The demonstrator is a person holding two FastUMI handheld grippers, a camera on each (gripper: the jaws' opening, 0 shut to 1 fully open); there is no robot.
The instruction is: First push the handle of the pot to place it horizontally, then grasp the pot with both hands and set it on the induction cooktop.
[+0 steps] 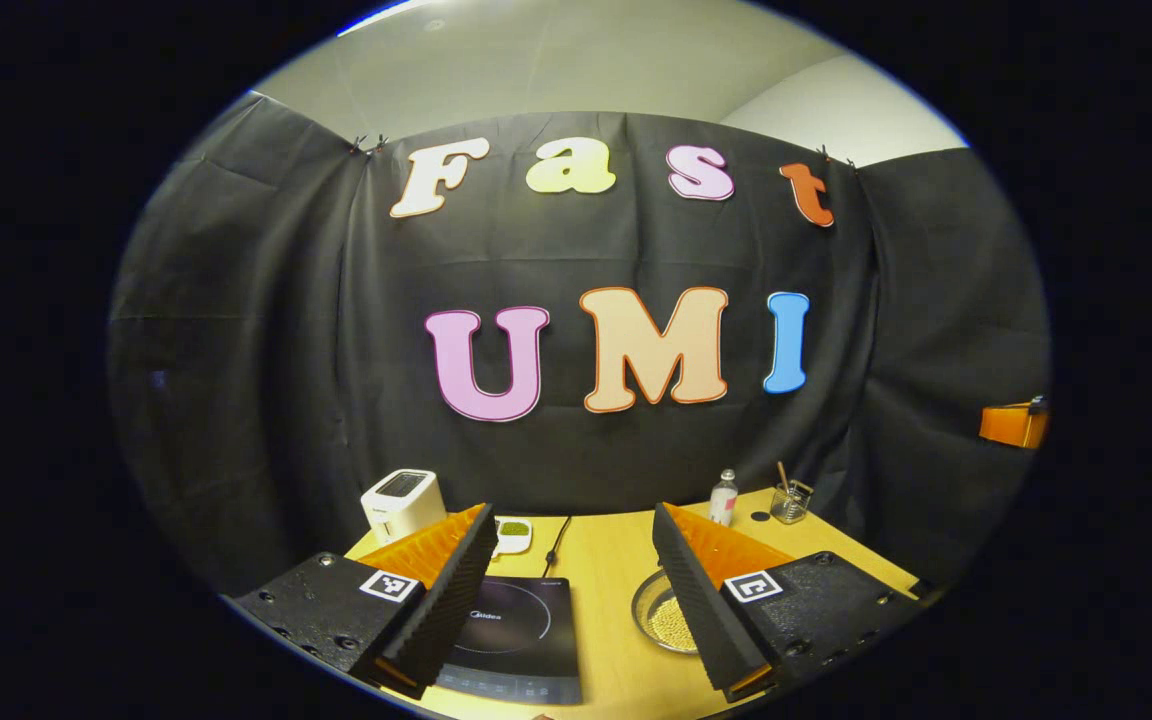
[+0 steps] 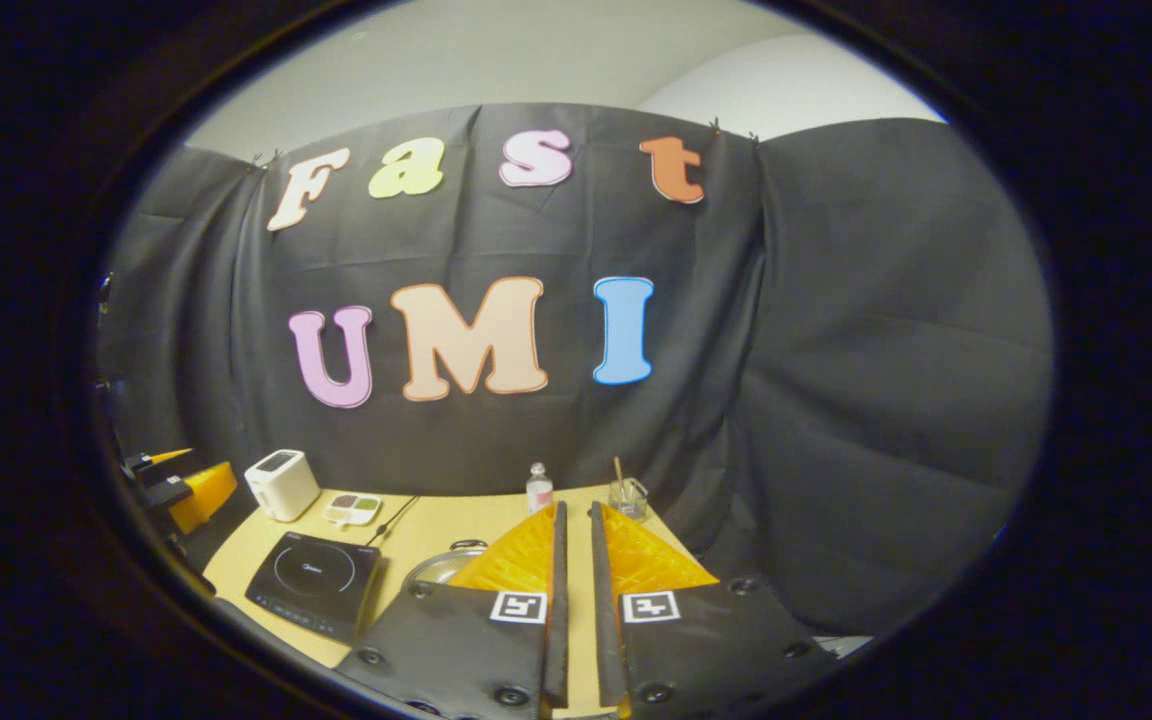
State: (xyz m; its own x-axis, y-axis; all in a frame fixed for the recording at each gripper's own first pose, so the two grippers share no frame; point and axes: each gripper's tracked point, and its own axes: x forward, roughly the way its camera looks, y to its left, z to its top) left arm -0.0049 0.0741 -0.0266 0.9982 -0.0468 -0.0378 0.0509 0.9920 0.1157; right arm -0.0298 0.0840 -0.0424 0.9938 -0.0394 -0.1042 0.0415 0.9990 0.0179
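Observation:
A metal pot (image 1: pixel 658 612) holding pale round grains sits on the wooden table (image 1: pixel 606 560), right of the black induction cooktop (image 1: pixel 511 630). My left gripper (image 1: pixel 573 516) hovers above the table's near side, open, with nothing between its fingers; its right finger covers part of the pot. In the right gripper view, the pot's rim (image 2: pixel 439 566) peeks out behind my right gripper (image 2: pixel 577 508), which is shut with a thin slit and holds nothing. The cooktop (image 2: pixel 316 580) lies left of the pot. The left gripper (image 2: pixel 176 487) shows at the far left edge.
A white toaster (image 1: pixel 401 502) and a small divided dish (image 1: pixel 513 534) stand behind the cooktop, and its cable (image 1: pixel 558 540) runs back. A small bottle (image 1: pixel 724 497) and a glass with a stick (image 1: pixel 790 502) stand at the back right. Black cloth walls close the booth.

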